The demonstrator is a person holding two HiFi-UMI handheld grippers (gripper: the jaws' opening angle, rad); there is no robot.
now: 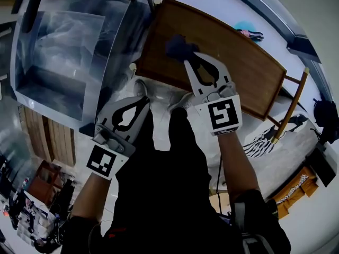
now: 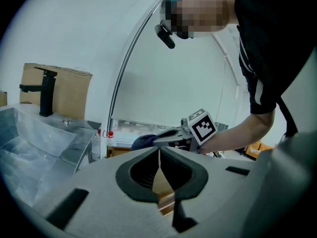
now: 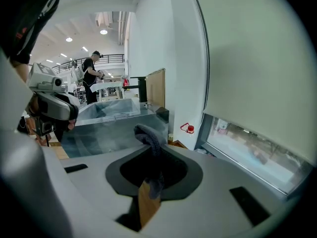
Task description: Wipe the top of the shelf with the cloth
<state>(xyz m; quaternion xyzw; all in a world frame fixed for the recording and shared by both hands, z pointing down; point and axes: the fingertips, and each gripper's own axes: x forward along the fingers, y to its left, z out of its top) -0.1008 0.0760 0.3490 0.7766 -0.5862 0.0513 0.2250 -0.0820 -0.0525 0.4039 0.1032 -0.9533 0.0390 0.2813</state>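
Right claw (image 1: 186,62) is clamped tight on the cloth (image 1: 177,46); in the right gripper view the jaws are pinched together with the dark fabric bunched between them and a wad poking out past the tips. Left claw (image 1: 142,102) has its jaws pressed together on nothing; it hangs off the near edge of the shelf (image 1: 233,67), between the person's legs and the steel sink (image 1: 53,52). The cloth sits over the shelf's wooden top near its sink-side end; it's either on the wood or just above it, honestly can't tell which from the head view.

My read is that the wipe is at one end of a pass; most of the top stretches away to the right, bare. To do it well, I'd tilt the claw so the wad lies flat on the wood instead of the hard tips scraping; use steady, light pressure; run long strokes along the length of the board, overlapping each one; go right out to the edges and corners where dust collects. The grip looks like just a pinch of fabric, so dragging too hard could pull the cloth out; easy does it. Left claw has no job here as far as I can see; best kept clear of the stroke.
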